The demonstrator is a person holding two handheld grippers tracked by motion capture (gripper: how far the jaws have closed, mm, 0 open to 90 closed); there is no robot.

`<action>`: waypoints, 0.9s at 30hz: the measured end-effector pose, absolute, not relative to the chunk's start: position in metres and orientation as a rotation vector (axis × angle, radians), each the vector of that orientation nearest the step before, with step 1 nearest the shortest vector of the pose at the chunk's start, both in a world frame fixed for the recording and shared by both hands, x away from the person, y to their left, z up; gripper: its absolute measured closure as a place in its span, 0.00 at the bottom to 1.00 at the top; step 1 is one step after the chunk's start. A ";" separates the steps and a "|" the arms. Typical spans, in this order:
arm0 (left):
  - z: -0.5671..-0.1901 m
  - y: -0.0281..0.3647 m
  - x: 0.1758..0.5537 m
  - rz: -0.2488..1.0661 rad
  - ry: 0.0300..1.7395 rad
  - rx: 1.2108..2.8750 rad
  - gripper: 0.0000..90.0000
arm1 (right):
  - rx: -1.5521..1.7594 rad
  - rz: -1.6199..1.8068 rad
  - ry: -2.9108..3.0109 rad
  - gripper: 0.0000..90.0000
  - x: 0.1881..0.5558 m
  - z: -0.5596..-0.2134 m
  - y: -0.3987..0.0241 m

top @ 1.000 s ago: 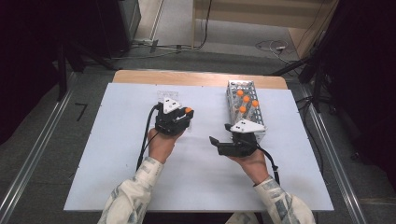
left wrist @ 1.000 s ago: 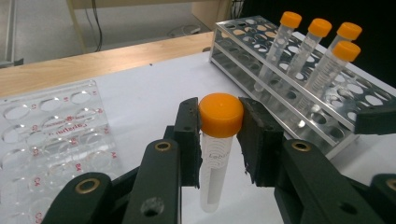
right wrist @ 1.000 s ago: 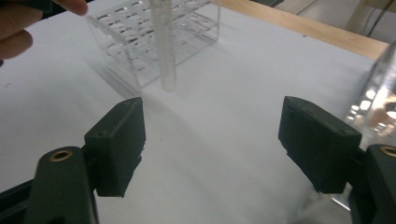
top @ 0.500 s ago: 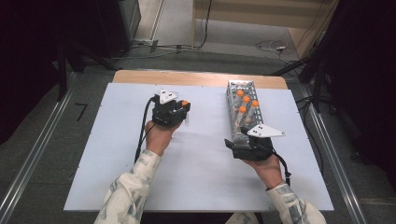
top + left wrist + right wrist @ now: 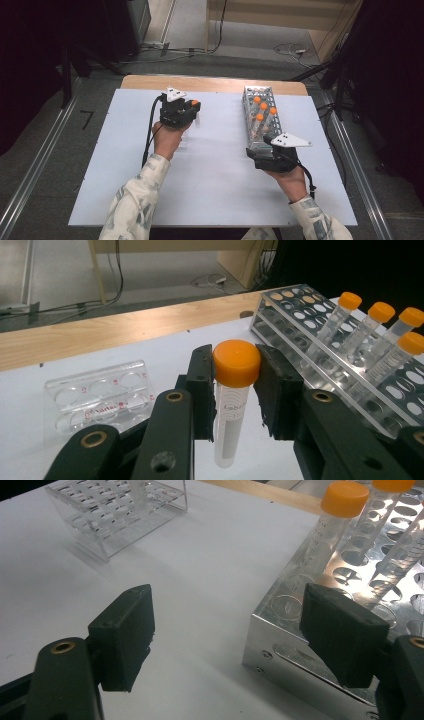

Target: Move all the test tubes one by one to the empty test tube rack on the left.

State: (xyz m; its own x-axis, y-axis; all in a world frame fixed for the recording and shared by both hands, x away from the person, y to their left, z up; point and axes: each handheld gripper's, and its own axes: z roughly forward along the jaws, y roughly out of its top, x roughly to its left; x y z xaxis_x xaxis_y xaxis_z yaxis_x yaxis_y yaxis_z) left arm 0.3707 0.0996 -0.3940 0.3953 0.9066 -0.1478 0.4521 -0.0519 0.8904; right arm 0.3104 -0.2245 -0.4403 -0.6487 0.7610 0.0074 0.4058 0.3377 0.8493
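One orange-capped tube [image 5: 234, 390] clamped upright in left gripper [image 5: 235, 385], frame centre; right gripper [image 5: 225, 640] jaws wide, empty, by metal tube rack [image 5: 300, 645] lower right.

Table [image 5: 210, 200]: white sheet over a wooden top, the wood showing as a strip along the far edge [image 5: 215, 83]. Resting directly on the sheet: a metal tube rack [image 5: 260, 122] at right holding orange-capped tubes [image 5: 264, 106], and a clear plastic rack [image 5: 120, 510] left of centre.
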 end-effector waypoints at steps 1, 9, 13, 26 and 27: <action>-0.392 0.100 0.372 0.585 1.213 1.671 0.78 | 1.027 1.238 2.214 0.24 0.311 -0.440 -0.225; -0.381 0.112 0.380 0.628 1.246 1.628 0.78 | 1.035 1.249 2.208 0.24 0.311 -0.439 -0.227; -0.375 0.115 0.385 0.641 1.254 1.618 0.78 | 1.037 1.252 2.208 0.24 0.311 -0.438 -0.227; -0.370 0.123 0.408 0.701 1.290 1.590 0.78 | 1.050 1.269 2.191 0.24 0.310 -0.437 -0.230; -0.370 0.125 0.410 0.704 1.295 1.592 0.78 | 1.051 1.271 2.192 0.24 0.310 -0.437 -0.231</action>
